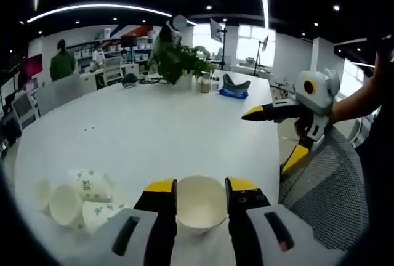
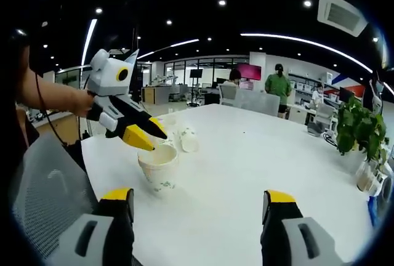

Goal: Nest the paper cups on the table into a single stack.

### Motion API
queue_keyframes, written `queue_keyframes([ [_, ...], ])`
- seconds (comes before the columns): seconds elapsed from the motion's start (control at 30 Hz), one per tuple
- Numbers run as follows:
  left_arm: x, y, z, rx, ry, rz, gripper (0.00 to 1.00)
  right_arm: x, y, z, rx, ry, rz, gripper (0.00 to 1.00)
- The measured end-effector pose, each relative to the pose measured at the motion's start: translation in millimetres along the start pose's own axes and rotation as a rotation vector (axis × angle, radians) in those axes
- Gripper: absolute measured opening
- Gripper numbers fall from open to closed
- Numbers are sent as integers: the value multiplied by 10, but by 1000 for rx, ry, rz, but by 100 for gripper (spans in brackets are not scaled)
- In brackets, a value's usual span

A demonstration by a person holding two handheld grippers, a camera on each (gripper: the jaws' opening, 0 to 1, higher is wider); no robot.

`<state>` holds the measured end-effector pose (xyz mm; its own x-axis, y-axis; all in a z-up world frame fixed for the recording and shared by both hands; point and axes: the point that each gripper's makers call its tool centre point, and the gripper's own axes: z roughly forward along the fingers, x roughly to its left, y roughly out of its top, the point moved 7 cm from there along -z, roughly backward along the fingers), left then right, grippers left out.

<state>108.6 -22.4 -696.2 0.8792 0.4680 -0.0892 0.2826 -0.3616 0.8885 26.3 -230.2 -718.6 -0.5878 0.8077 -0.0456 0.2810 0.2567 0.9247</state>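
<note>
Left gripper view, bottom centre: the left hand-held gripper (image 1: 201, 190) has its jaws on either side of an upright paper cup (image 1: 200, 206), mouth up — clamped on its rim, as far as can be judged. Lower left of that frame, just beside it, the loose cups (image 1: 80, 201) lie tipped on the white desk (image 1: 154, 124), long axes roughly horizontal. The left one is nearer them.

The right hand-held gripper (image 2: 196, 199) hangs with jaws wide apart, empty, further off over the desk edge.

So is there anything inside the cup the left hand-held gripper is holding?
The paper cup between the left hand-held gripper's jaws looks empty: a bare white inner wall, no second cup nested. In the right gripper view its rim is partly covered by the jaw tips, so the bottom stays hidden.
</note>
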Motion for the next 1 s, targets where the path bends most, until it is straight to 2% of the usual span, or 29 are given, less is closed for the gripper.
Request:
queue_keyframes([
  [0.1,76,13,-58,-5,20,-3,33,2,4,-1,-1,-1,0,87],
  [0.3,406,-5,-226,-11,106,10,38,-3,3,0,-1,-4,1,87],
  [0.5,711,-38,-344,13,184,32,37,0,11,-2,-3,-8,4,87],
  [0.63,907,-66,-393,21,212,34,35,-9,10,-5,-4,-13,6,87],
  [0.83,1102,-91,-443,41,250,49,33,-21,8,-8,-6,-21,13,87],
  [1.0,1340,-151,-509,47,288,29,32,-12,21,-10,-6,-25,18,87],
])
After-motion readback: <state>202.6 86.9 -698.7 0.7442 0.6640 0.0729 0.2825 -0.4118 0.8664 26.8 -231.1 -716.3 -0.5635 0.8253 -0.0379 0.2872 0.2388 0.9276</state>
